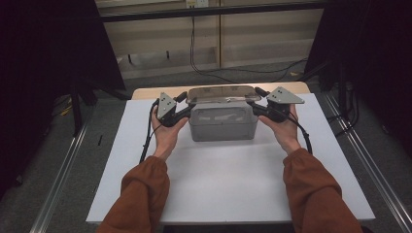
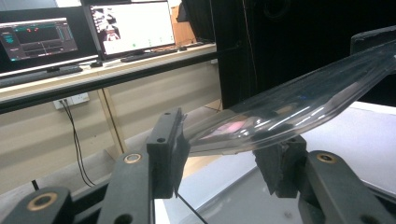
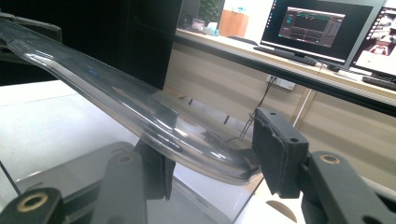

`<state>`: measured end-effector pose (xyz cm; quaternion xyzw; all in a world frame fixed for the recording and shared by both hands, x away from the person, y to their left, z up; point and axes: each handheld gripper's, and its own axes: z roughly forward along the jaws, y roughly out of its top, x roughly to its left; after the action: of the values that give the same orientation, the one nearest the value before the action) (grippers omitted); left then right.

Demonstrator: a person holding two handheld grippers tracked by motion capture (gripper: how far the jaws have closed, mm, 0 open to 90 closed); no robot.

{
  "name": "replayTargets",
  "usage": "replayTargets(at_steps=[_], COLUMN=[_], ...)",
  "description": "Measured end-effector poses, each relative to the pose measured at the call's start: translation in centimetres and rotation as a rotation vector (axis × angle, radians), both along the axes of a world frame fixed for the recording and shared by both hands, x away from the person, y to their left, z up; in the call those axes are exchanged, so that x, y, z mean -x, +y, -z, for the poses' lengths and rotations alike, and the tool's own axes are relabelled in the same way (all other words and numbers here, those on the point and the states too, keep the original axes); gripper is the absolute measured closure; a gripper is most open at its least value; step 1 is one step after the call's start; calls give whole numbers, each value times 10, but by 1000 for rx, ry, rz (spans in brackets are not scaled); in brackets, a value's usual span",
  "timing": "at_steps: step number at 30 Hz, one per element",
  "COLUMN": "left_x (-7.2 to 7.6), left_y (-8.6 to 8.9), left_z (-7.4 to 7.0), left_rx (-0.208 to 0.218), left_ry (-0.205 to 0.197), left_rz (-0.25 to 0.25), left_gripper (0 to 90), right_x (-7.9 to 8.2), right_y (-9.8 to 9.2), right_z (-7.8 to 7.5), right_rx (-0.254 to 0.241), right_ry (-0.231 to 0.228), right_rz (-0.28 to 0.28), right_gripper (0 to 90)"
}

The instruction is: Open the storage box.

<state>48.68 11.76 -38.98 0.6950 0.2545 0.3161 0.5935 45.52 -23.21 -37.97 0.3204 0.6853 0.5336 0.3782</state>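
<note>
Lid point(image 2: 289, 114) ends sit between jaws; box point(image 1: 223, 122) below.

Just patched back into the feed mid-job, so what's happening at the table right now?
A person in rust-orange sleeves holds a gripper in each hand at either end of a clear plastic lid. The left gripper and right gripper each have their jaws around one end of it. The lid sits raised at the back of an open grey rectangular plastic box, which stands on the white table. Whether it is hinged to the box cannot be told.
</note>
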Motion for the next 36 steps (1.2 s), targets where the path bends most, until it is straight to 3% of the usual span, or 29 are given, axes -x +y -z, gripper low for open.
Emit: replayTargets(at_steps=[24, 28, 36], left_x=[-31, -36, -41], left_y=[-3, -4, -5], left_z=[-12, -10, -10], left_rx=[14, 15, 3], left_ry=[30, 49, 41], left_rz=[-37, -39, -31], left_gripper=[504, 524, 595], right_x=[-19, -22, -32], right_y=[-3, -3, -5], right_z=[-14, -14, -13], right_rx=[-72, -80, -78], right_ry=[-10, -9, 2], right_rz=[0, 1, 1], right_gripper=[512, 507, 495])
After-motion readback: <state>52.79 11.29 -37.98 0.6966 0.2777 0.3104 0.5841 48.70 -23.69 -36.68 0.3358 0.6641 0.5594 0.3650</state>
